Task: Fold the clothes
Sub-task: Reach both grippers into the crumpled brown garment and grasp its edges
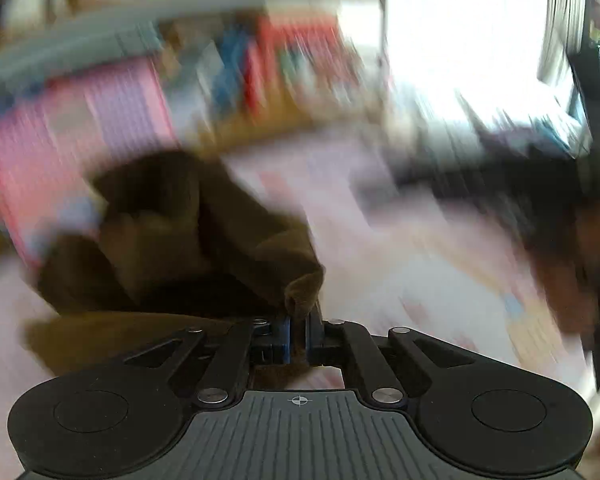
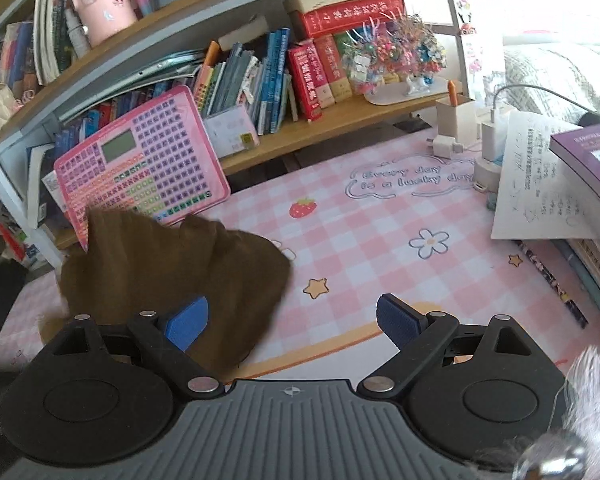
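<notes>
A brown cloth lies bunched on the left part of the pink checked desk mat. In the left wrist view, which is heavily motion-blurred, my left gripper is shut on a corner of the brown cloth, and the cloth hangs lifted ahead and to the left. In the right wrist view my right gripper is open; its blue left finger pad sits over the cloth's near edge and its right pad is above bare mat. Nothing is between them.
A pink keyboard toy leans against the wooden bookshelf behind the cloth. Books, a colourful ornament, chargers, a handwritten sheet and stacked books crowd the back and right. A fluffy trinket hangs at lower right.
</notes>
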Available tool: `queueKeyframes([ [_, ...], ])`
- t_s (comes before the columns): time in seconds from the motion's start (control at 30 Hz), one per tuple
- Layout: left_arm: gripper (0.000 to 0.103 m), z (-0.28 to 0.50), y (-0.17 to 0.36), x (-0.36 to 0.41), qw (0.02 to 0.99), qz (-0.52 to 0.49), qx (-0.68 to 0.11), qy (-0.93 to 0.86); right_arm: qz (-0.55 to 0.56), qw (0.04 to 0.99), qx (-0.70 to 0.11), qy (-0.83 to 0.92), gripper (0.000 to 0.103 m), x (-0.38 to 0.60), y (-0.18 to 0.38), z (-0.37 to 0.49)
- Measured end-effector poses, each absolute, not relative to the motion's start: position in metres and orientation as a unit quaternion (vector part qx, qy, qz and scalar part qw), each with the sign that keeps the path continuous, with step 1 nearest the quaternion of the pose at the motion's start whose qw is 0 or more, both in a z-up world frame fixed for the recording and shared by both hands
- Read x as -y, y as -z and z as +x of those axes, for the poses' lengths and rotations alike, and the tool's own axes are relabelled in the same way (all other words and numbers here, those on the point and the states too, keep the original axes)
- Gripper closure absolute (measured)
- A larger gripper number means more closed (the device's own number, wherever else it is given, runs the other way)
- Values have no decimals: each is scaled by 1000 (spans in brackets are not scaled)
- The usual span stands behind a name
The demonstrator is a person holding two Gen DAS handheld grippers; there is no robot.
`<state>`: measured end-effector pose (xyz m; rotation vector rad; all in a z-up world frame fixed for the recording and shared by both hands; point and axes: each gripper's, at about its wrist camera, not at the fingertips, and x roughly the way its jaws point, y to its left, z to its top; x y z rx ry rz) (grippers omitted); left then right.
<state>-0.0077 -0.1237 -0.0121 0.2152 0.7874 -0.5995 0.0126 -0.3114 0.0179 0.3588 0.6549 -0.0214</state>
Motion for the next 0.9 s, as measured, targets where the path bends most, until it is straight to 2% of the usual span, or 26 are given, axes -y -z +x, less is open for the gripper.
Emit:
queueKeyframes([
  [0.07,97,-14,21,124,872,82,-393,280,169,931,-324,-8,11,310,-18,12],
  [0.17,90,-23,34,124,866,51,-417,270,157,927,-338,-44,11,304,-15,10],
  [0.23,90,-24,33,121,872,40,-415,259,148,924,-348,-63,10,299,-12,9],
  [0.33,83,-31,31,117,879,24,-412,241,136,920,-357,-91,10,291,-9,7],
  [0.43,69,-42,28,114,887,19,-406,221,130,916,-362,-112,10,284,-7,5],
  [0.57,39,-57,24,109,896,12,-399,194,127,909,-373,-135,10,274,-2,4],
  [0.6,36,-61,22,105,900,8,-396,183,126,908,-375,-142,10,271,-1,3],
  [0.9,31,-65,11,42,919,-54,-381,83,99,903,-381,-170,10,237,-1,5],
])
